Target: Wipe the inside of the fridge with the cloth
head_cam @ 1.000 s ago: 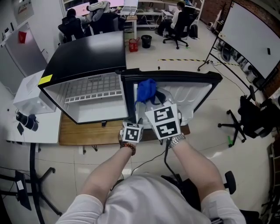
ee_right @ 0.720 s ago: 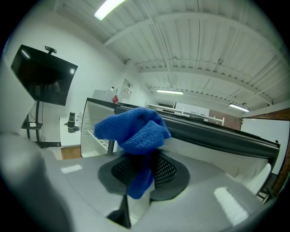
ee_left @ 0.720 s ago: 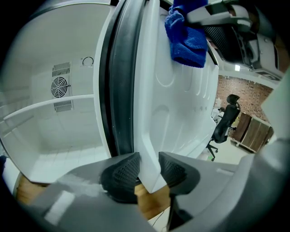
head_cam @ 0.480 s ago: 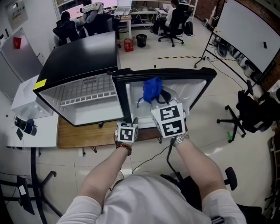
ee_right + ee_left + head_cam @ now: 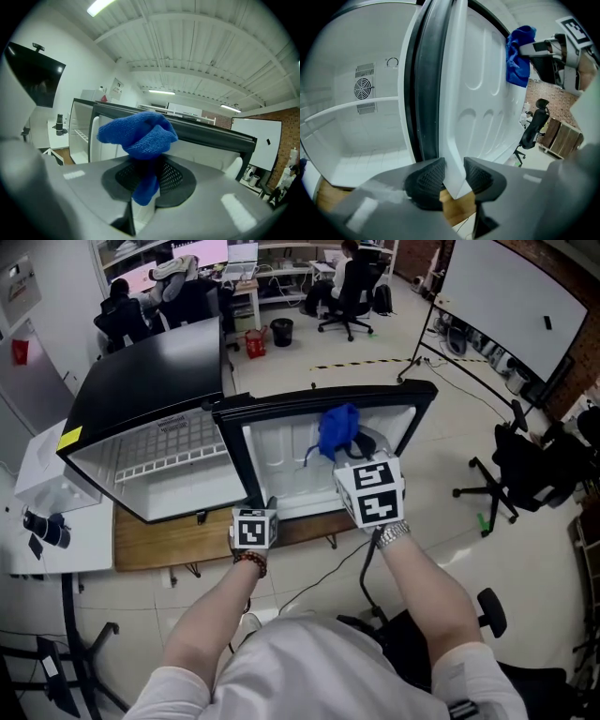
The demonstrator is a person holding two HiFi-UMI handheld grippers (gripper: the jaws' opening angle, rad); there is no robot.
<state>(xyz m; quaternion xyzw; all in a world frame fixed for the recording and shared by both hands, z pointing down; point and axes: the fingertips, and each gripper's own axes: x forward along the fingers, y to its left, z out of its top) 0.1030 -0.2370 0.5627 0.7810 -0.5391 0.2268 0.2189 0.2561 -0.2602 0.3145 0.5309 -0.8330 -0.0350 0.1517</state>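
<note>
Between right claw [image 5: 145,177] pads: blue cloth [image 5: 140,133], clenched, bunched ahead of tips, near door liner [image 5: 480,84]; contact unclear. Left claw [image 5: 452,176] clamps door liner edge. Fridge cavity [image 5: 183,479] lies leftward of right claw, beyond left claw.

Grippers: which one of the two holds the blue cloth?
The right gripper: its jaws pinch the blue cloth. The left gripper clamps the edge of the fridge door.
</note>
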